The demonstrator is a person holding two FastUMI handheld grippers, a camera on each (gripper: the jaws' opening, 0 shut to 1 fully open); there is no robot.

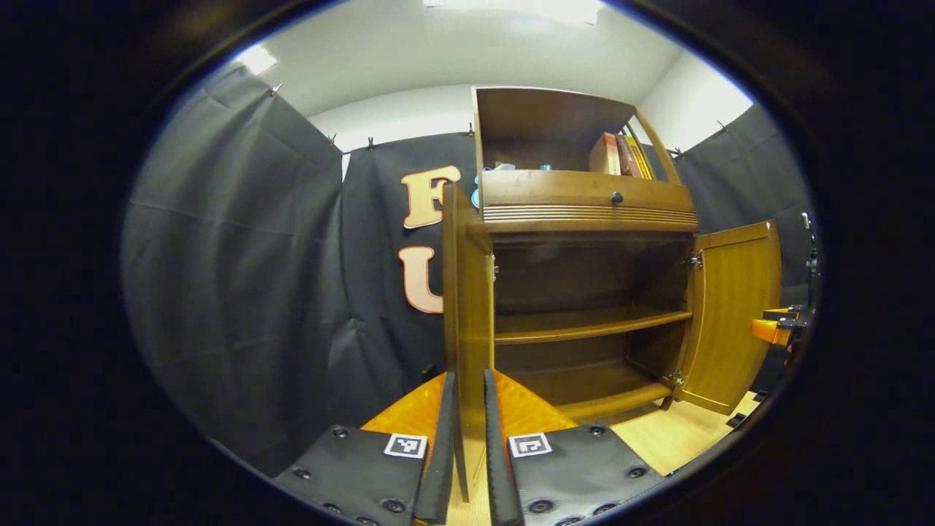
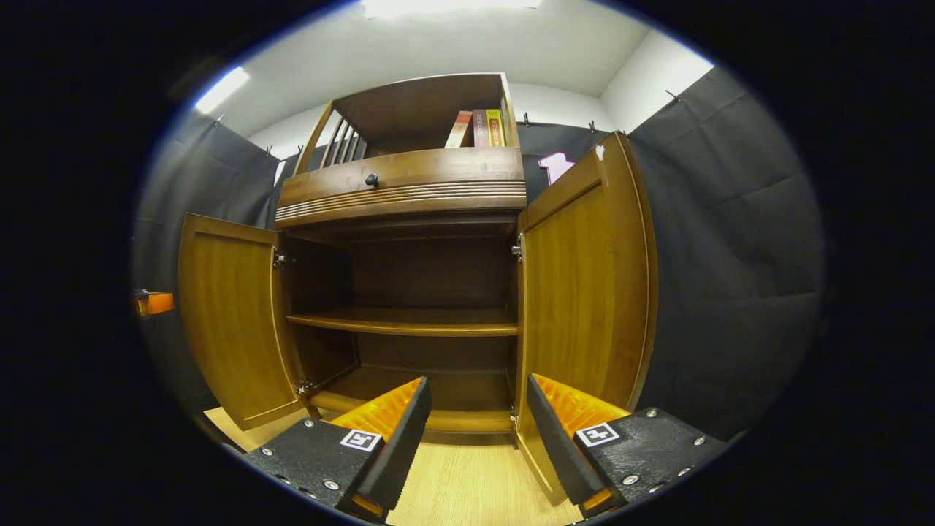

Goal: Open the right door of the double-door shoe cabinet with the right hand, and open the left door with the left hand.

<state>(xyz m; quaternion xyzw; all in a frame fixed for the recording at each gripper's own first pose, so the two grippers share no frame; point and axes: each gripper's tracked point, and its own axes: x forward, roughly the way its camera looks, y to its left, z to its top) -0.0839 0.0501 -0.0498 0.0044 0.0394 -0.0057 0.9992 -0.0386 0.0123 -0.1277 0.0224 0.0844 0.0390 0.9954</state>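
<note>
The brown wooden shoe cabinet (image 1: pixel 584 215) stands with both lower doors swung outward. In the left gripper view the left door (image 1: pixel 467 307) is seen edge-on, and my left gripper (image 1: pixel 467 453) is shut on its free edge, one finger on each face. The right door (image 1: pixel 734 314) hangs wide open, with the other gripper (image 1: pixel 774 329) beyond it. In the right gripper view my right gripper (image 2: pixel 475 438) is open and holds nothing. The right door (image 2: pixel 584 292) stands just beside its right finger (image 2: pixel 555 438). The left door (image 2: pixel 234 321) is open at the far side.
Inside the cabinet (image 2: pixel 409 190) are two bare shelves (image 2: pixel 409 321). A drawer with a dark knob (image 2: pixel 372 179) sits above them, and books (image 2: pixel 478 128) stand on the top shelf. Black cloth walls close in on both sides. Light wooden floor (image 2: pixel 467 482) lies in front.
</note>
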